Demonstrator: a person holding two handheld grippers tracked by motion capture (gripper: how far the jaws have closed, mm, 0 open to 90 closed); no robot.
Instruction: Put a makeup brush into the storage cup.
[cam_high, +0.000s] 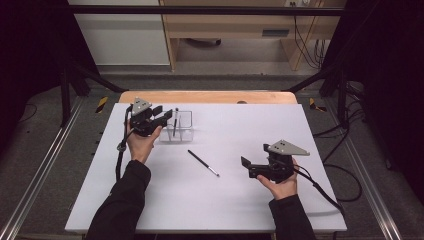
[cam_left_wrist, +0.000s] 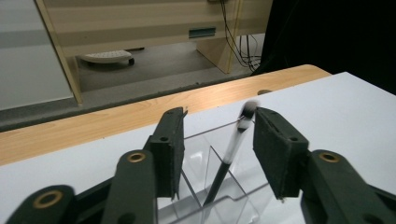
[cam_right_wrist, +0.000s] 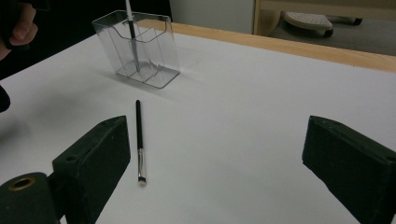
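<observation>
Standing in a clear holder (cam_high: 181, 126), one brush (cam_left_wrist: 229, 154) sits loose between the open left tongs (cam_left_wrist: 217, 135), tip blurred. A second brush (cam_high: 203, 163) lies on the tabletop (cam_high: 240, 200); right tongs (cam_high: 245, 165) gape empty.

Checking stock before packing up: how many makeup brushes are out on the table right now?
2. One brush stands tilted in the clear organizer, between the left gripper's open jaws. The other brush lies flat on the white table, mid-board. None seems hidden.

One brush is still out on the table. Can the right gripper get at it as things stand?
Probably yes: the right gripper is open, and bare table lies between it and the loose brush.
</observation>
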